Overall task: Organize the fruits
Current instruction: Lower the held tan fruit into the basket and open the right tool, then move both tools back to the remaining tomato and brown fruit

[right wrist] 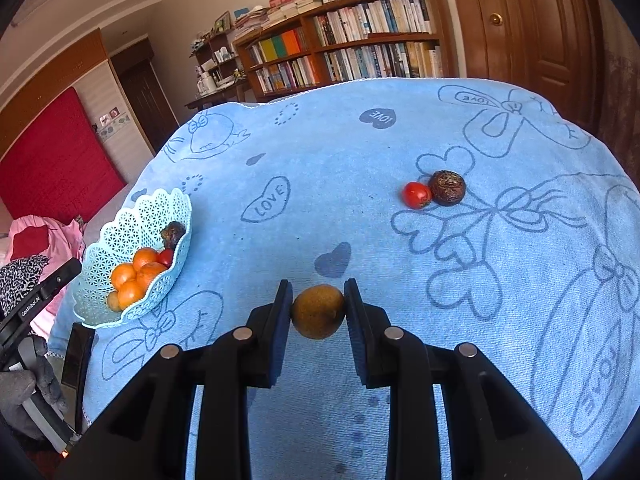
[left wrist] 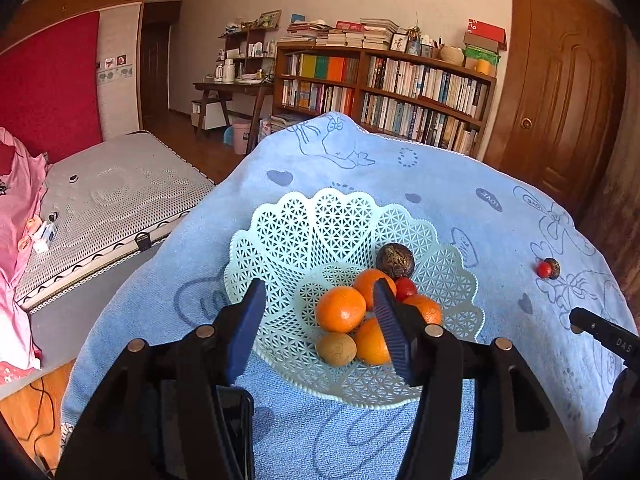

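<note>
1. The left gripper (left wrist: 320, 320) hangs over the near rim of the basket (left wrist: 280, 240) with its jaws spread wide and nothing between them.
2. The basket, a pale green lattice bowl with a scalloped rim, sits on the blue towel (left wrist: 360, 168) near the table's left edge.
3. In it lie four oranges (left wrist: 341, 309), a small red tomato (left wrist: 405, 288), a dark wrinkled fruit (left wrist: 395, 260) at the far side and a brown round fruit (left wrist: 336, 349) at the near side.
4. The oranges are heaped together, touching one another; the tomato lies between them and the dark fruit.
5. The right gripper (right wrist: 318, 310) is closed on a brown fruit (right wrist: 318, 312), its two pads pressing the fruit's left and right sides.
6. That fruit is at the middle of the table toward the near edge, just in front of a dark heart printed on the towel; whether it is lifted off the cloth or resting on it I cannot tell.
7. Toward the right side of the table, a second tomato (right wrist: 417, 195) and a second dark wrinkled fruit (right wrist: 447, 187) lie on the towel, touching each other, the tomato on the left.
8. These two are well apart from the basket and from both grippers.
9. A bookshelf (left wrist: 384, 88) stands beyond the table's far edge.
</note>
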Demonstrator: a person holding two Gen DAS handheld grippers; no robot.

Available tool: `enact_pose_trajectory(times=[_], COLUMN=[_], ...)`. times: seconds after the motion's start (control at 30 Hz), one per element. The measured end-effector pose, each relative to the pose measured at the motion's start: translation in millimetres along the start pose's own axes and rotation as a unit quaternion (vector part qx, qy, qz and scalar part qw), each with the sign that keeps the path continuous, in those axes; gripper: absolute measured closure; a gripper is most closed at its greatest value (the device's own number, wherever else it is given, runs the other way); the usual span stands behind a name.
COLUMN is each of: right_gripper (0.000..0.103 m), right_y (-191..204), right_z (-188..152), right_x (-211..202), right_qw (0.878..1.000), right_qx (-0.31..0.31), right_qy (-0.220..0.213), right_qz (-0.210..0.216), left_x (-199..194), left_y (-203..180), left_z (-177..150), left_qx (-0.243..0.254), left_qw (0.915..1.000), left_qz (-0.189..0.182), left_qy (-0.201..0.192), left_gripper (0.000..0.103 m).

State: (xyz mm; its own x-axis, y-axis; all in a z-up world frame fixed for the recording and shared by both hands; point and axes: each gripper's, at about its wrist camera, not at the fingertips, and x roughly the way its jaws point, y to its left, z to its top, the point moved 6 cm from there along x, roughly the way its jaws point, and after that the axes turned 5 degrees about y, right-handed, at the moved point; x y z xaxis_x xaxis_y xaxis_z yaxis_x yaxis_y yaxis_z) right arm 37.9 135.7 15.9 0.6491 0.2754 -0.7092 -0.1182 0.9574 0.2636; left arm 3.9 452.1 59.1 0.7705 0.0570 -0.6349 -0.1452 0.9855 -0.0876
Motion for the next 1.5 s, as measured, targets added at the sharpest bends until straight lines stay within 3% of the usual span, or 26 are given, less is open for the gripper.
enact_pose_trajectory(times=[0.03,0.1,0.5,0.8,0.9,1.0,1.5], right_gripper=[0.076,0.076,0.076,0.076,0.074,0.06,0.057], right_y=[6.5,21.6,132.5,181.8,182.7,172.4,111.2], right_z=[1.2,3.7,9.9,6.2,5.3,6.8,7.5], right_x=[1.1,3.1,23.9,37.2,39.2,40.0,45.1], right_qw=[1.0,1.0,0.991,0.983,0.983,0.986,0.995], right_qx=[-0.006,-0.017,-0.098,-0.13,-0.127,-0.113,-0.053], right_qy=[0.001,0.002,0.021,0.038,0.039,0.034,0.032], right_qz=[0.004,0.013,0.086,0.121,0.126,0.119,0.077], left_x=[-1.5,-3.1,-7.4,-8.3,-9.2,-8.5,-1.1], left_y=[1.6,5.4,20.0,21.9,23.0,23.2,3.7], left_z=[0.5,1.1,0.3,-1.4,-2.4,-3.2,-10.3], left_qx=[-0.001,-0.005,-0.011,-0.014,-0.019,-0.022,0.004], left_qw=[1.0,1.0,0.9998,0.9998,0.9997,0.9997,0.9999], left_qz=[0.002,0.002,0.002,-0.001,-0.003,-0.004,-0.012], left_qy=[-0.003,-0.006,-0.015,-0.013,-0.013,-0.011,-0.001], left_gripper=[0.029,0.024,0.022,0.013,0.007,0.006,0.005])
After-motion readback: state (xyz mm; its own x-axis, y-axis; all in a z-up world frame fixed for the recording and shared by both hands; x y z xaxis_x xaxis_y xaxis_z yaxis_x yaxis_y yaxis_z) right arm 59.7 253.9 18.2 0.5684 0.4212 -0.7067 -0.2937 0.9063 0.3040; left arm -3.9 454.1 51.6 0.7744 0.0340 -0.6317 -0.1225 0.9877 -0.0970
